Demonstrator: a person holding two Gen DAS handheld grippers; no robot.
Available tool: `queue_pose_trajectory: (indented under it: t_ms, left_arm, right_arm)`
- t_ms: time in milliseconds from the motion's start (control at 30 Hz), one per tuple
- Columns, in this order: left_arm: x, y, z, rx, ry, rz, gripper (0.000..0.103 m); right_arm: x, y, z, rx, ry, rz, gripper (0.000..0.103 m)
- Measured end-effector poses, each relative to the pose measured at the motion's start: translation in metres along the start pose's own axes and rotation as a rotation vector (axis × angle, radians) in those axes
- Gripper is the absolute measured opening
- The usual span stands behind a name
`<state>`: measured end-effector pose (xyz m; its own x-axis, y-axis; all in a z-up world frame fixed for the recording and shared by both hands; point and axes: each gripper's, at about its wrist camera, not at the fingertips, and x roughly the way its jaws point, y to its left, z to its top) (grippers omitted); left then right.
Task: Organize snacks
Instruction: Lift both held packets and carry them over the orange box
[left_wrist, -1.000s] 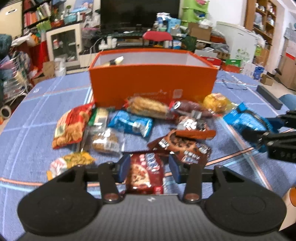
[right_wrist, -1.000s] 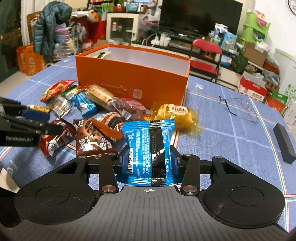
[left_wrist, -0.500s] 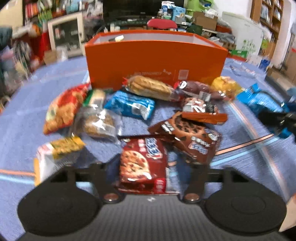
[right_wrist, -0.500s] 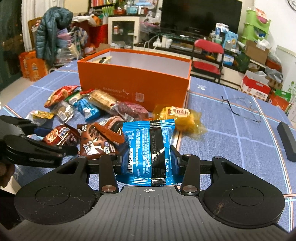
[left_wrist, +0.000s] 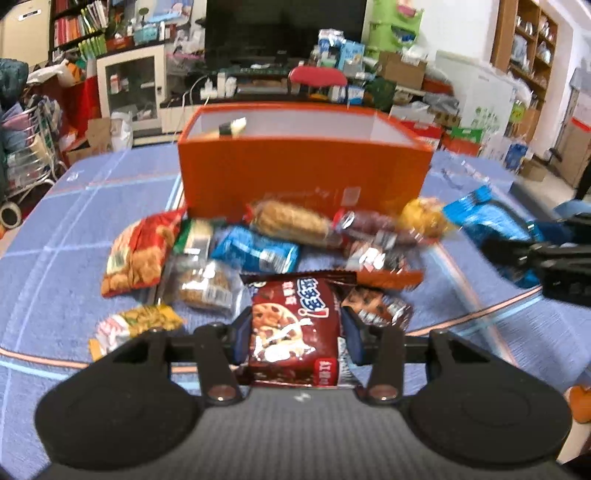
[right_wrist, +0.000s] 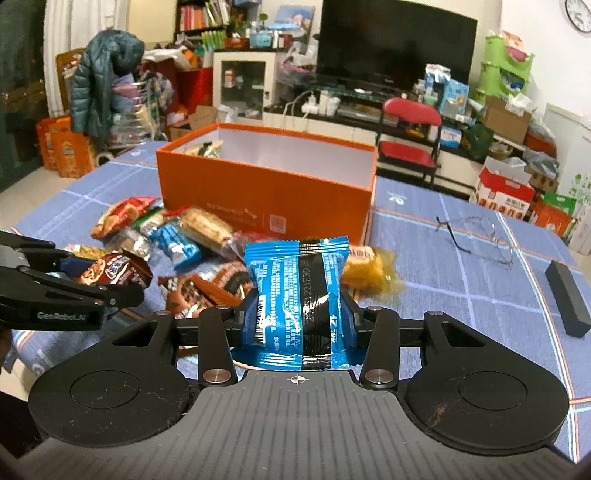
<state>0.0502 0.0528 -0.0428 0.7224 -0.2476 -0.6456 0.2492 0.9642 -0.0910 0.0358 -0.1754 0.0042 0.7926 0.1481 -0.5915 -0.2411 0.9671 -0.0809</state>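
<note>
My left gripper (left_wrist: 295, 332) is shut on a dark red chocolate-cookie packet (left_wrist: 293, 328) and holds it raised above the snack pile. It also shows in the right wrist view (right_wrist: 114, 273). My right gripper (right_wrist: 298, 314) is shut on a blue snack packet (right_wrist: 295, 299), held above the table; the packet shows in the left wrist view (left_wrist: 487, 225). An open orange box (left_wrist: 303, 177) stands behind the pile, with a few items inside at its left end (right_wrist: 203, 147). Several loose snack packets (left_wrist: 255, 251) lie in front of it.
A pair of glasses (right_wrist: 476, 236) and a black bar (right_wrist: 567, 299) lie on the blue tablecloth (right_wrist: 443, 295) right of the box. A yellow packet (right_wrist: 365, 269) lies by the box's right corner. A red chair (right_wrist: 410, 147) and clutter stand behind the table.
My left gripper closed on the cookie packet and lifted it off the pile. My right gripper rose slightly with the blue packet still held.
</note>
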Motion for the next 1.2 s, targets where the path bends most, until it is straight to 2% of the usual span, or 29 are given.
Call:
queue_pose_trajectory:
  t_ms: [100,400,767,933,1200]
  left_arm:
    - [-0.007,-0.002,0.009,-0.003,-0.026,-0.019,0.047]
    - [-0.017,-0.006,0.024,-0.012,-0.076,-0.002,0.047]
    - [-0.030,0.007,0.029,-0.042,-0.124,0.050,0.047]
    - [-0.036,0.012,0.035,-0.053,-0.145,0.051,0.047]
    - [-0.035,0.011,0.039,-0.058,-0.140,0.028,0.047]
  right_arm:
    - [-0.005,0.006,0.006,-0.012,-0.025,-0.005,0.028]
    - [-0.011,0.008,0.010,-0.008,-0.040,-0.003,0.027]
    - [-0.012,0.001,0.012,0.015,-0.046,-0.004,0.028]
    - [-0.014,-0.001,0.016,0.030,-0.055,0.002,0.028]
    - [-0.012,0.007,0.014,0.010,-0.047,0.025,0.028]
